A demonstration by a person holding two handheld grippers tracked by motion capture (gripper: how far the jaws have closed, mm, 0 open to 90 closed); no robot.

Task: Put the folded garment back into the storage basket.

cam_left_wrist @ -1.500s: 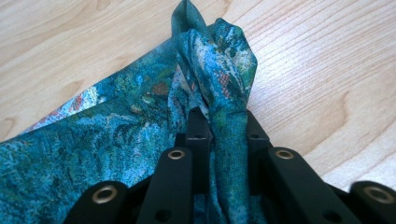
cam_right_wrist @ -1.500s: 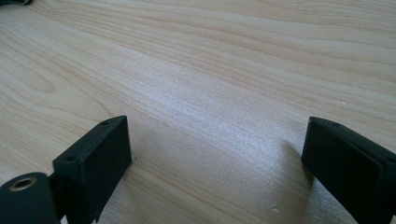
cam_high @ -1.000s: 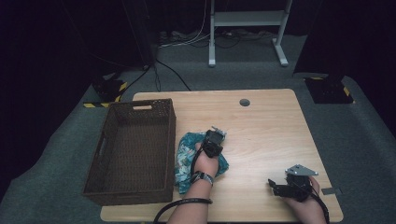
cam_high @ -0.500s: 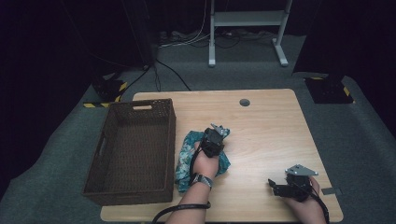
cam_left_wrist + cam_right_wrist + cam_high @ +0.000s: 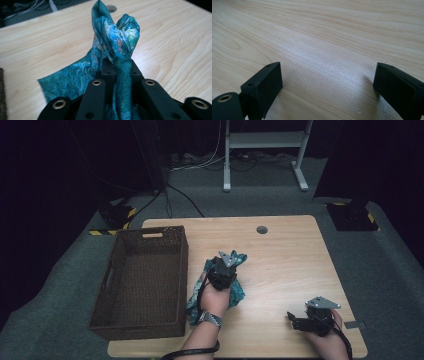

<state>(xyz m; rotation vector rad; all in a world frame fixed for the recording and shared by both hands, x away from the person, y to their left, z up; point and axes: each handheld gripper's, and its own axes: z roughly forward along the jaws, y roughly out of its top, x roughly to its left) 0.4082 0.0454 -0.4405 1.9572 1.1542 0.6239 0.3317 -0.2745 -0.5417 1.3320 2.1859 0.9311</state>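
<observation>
One teal patterned cloth [image 5: 234, 292] lies on the one wooden tabletop [image 5: 280, 255]. One dark wicker basket [image 5: 142, 282] stands on it, with two handle slots visible in its walls. Two tools are in use: one left tool [image 5: 226, 261] and one right tool [image 5: 296, 319], each with two black jaws, each held by one hand. One round hole [image 5: 261, 229] marks the tabletop. Two black floor pads with yellow striping, one [image 5: 116, 215] on each side [image 5: 354, 216], lie beyond it.

We see lots of bare wood on the table [image 5: 290, 260], from its far edge to its right edge. The tall wicker basket [image 5: 142, 282] blocks the left edge. The teal cloth [image 5: 235, 292] lies just beside the basket.
</observation>
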